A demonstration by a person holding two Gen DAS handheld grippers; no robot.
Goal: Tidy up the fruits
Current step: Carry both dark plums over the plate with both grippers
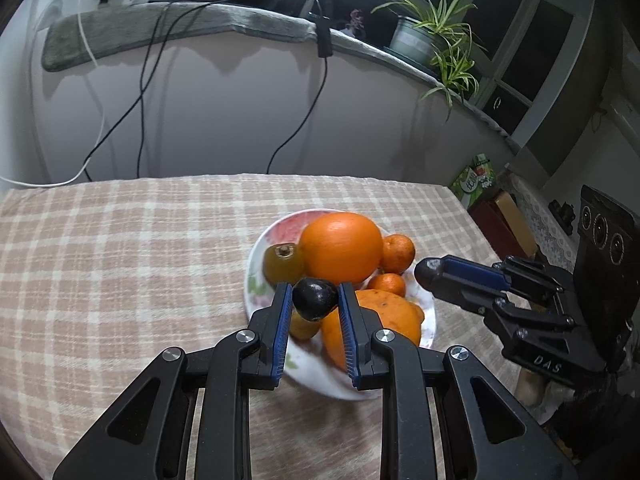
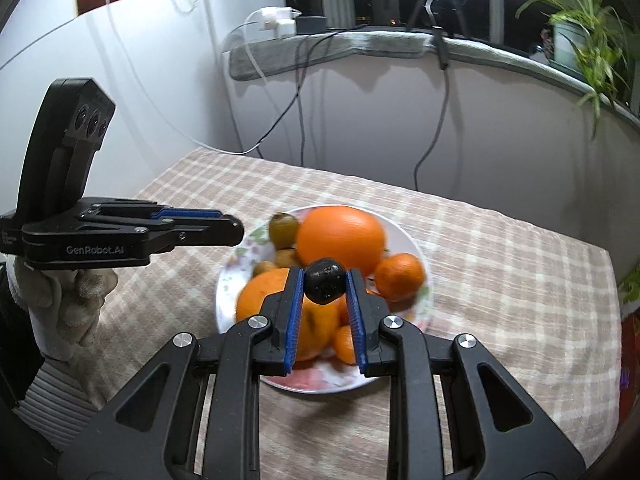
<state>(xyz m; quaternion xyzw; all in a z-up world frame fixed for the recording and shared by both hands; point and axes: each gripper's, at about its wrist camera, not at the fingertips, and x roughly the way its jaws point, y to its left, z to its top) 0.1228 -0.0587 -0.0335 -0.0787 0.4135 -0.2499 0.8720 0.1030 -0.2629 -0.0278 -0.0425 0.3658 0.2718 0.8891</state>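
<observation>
A checked cloth covers the bench (image 1: 120, 260) below a grey windowsill strung with cables, a spider plant (image 1: 436, 28) at upper right. Low in the left wrist view, the left tool (image 1: 314, 294) is clamped on a small dark fruit (image 1: 314, 298). The right tool (image 2: 325, 282) grips a second dark fruit (image 2: 325, 286) the same way. Both hang just above a floral plate (image 1: 256, 256) at mid-frame, where the other fruit is piled.

Each round, smooth fruit is pinched only at the tips, so a quick turn could squirt it free onto the pile. A knock there might roll a mandarin (image 1: 397, 253) off the rim.

Counted: two tools, two dark fruits, one plate, one large orange (image 1: 340, 250), one other large orange citrus (image 1: 384, 316), at least two mandarins, at least two greenish-brown fruits (image 2: 283, 230). Motion blur hides the rest.
</observation>
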